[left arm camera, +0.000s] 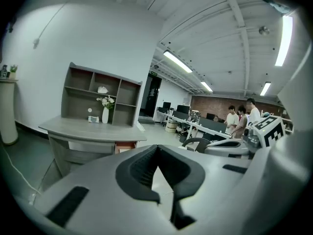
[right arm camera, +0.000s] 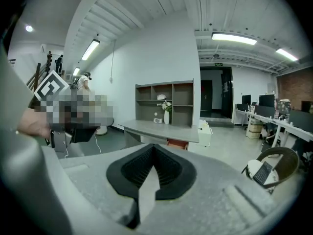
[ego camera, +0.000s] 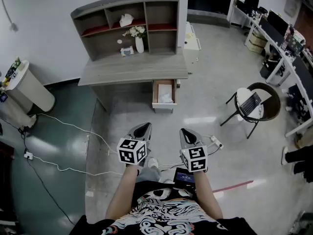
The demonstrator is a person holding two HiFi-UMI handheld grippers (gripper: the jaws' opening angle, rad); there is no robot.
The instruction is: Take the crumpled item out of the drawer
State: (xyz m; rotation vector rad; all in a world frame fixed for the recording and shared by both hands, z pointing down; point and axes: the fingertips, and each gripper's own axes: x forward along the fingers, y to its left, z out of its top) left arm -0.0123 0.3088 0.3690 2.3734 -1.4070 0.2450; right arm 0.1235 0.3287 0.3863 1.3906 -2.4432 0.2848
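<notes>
The grey desk (ego camera: 132,70) with its shelf unit stands well ahead of me. Its small drawer (ego camera: 164,96) hangs open at the front right, with a crumpled white item (ego camera: 166,98) lying inside. The drawer's orange front shows in the left gripper view (left arm camera: 126,146) and in the right gripper view (right arm camera: 177,144). My left gripper (ego camera: 142,130) (left arm camera: 157,148) and right gripper (ego camera: 188,133) (right arm camera: 154,147) are side by side at waist height, about a metre short of the drawer. Both point at the desk, tips together, holding nothing.
A white vase with flowers (ego camera: 139,42) and another white crumpled thing (ego camera: 126,19) sit on the shelves. A chair with a laptop (ego camera: 253,103) is at the right, a white bin (ego camera: 29,88) at the left. Cables (ego camera: 63,126) and a power strip (ego camera: 215,142) lie on the floor. People (left arm camera: 239,120) stand far off.
</notes>
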